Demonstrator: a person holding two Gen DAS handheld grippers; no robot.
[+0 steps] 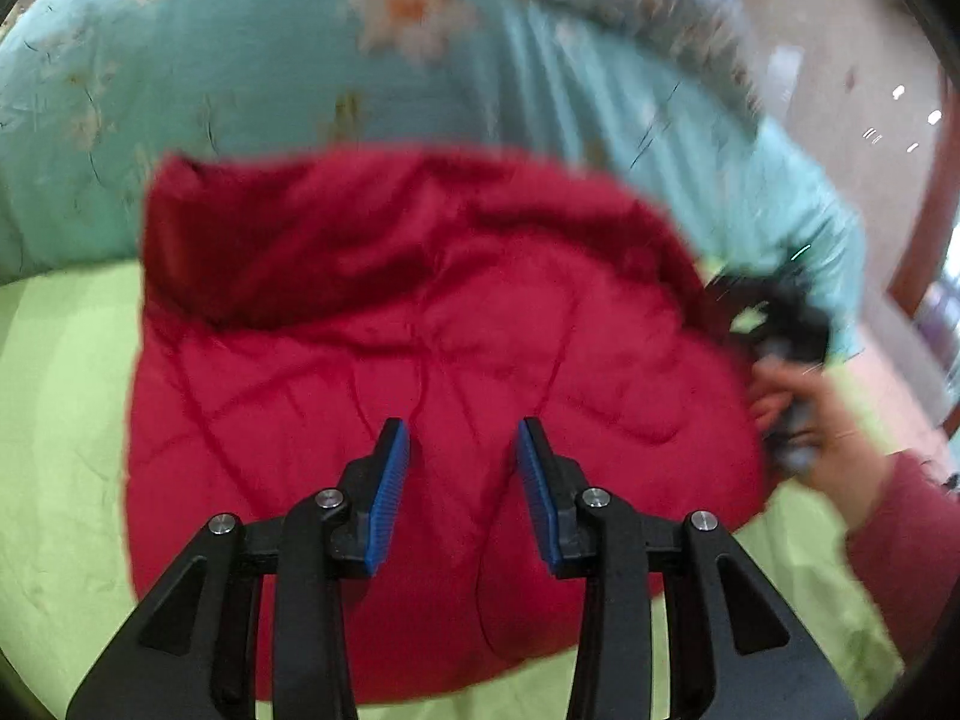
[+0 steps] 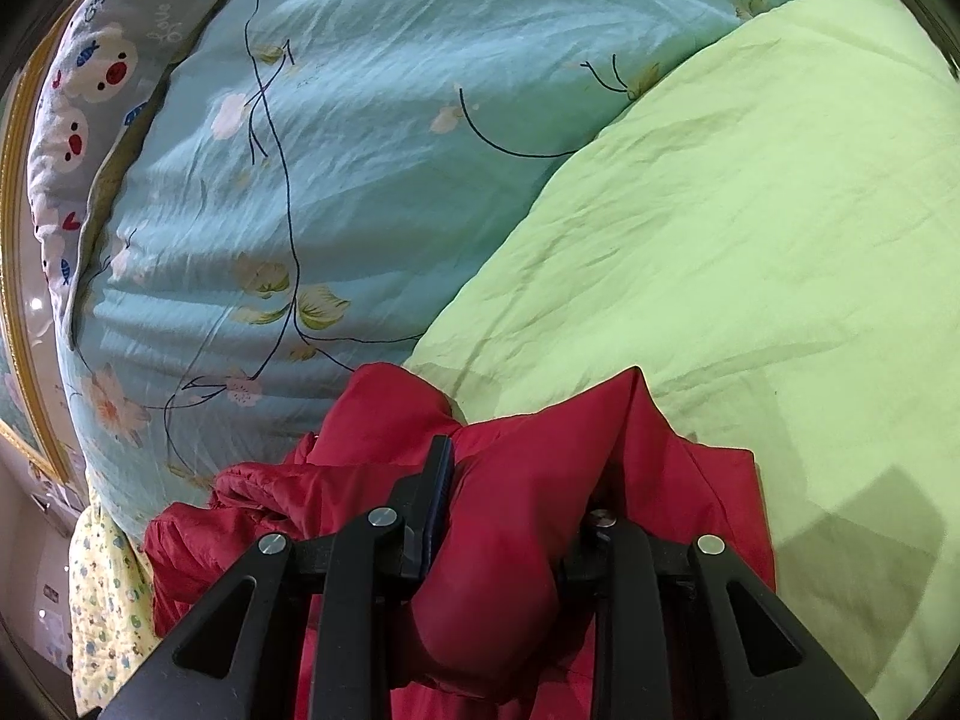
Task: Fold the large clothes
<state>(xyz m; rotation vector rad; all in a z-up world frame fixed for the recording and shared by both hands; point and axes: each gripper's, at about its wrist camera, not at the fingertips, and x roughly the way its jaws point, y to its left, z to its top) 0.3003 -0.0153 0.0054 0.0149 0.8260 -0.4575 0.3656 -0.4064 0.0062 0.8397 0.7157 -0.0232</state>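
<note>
Red padded jacket (image 1: 420, 360), centre of the left wrist view, lies on a green sheet (image 1: 54, 450) below a blue floral quilt (image 1: 240, 90); it looks soft, bulky and light, probably slippery. Left gripper (image 1: 462, 438) hovers spread wide and empty above it. Right gripper (image 2: 516, 516), lower centre of its view, pinches a thick bunched fold at the jacket's edge, a sound hold.

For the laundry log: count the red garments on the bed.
1. The red padded jacket lies on the green sheet, below the blue floral quilt; the right claw grips its edge. Others may be hidden.

A lime-green sheet (image 2: 750, 228) covers the bed; a teal floral quilt (image 2: 336, 138) lies bunched against it; a cartoon-print pillow (image 2: 90, 78) behind.
</note>
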